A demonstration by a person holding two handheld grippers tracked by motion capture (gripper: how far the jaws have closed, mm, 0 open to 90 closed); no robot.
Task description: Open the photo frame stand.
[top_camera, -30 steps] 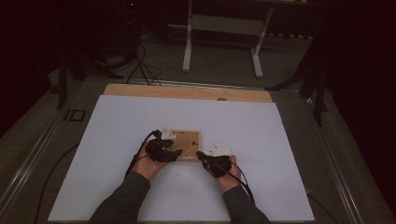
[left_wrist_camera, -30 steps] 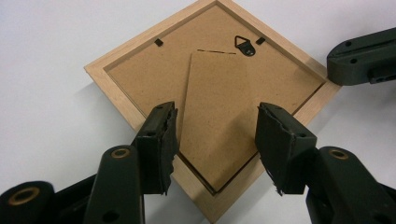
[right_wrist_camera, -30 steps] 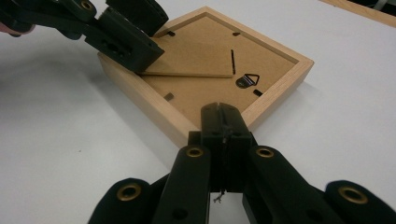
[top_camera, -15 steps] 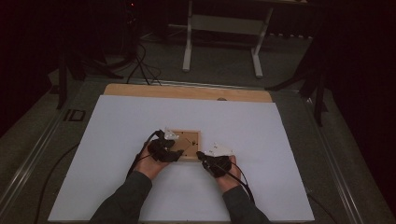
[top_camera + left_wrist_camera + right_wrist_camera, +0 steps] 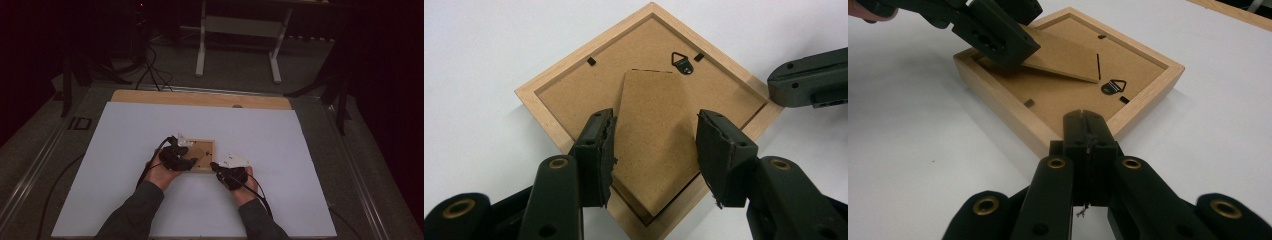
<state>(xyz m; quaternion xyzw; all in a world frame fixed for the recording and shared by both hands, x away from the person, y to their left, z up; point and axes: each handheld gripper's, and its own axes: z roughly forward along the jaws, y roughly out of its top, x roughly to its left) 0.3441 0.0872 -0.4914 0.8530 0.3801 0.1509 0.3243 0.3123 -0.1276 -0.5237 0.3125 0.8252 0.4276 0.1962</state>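
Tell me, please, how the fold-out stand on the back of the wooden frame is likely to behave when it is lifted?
The stand is a thin flat board, so it probably stays stiff yet could snap if forced. It already tilts up from its top edge, so it should swing there. The frame looks light and may slide on the smooth white table.

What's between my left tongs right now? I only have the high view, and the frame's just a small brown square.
Observer: The left tongs straddle the hinged easel stand on the back of the picture frame, with a gap at one pad.
Operator: Is that stand lying flat?
Observer: No, its free end is tilted up off the backing.
Operator: And my right tongs?
Observer: The right tongs are shut, tips at the frame's wooden rim, near the triangular hanger.
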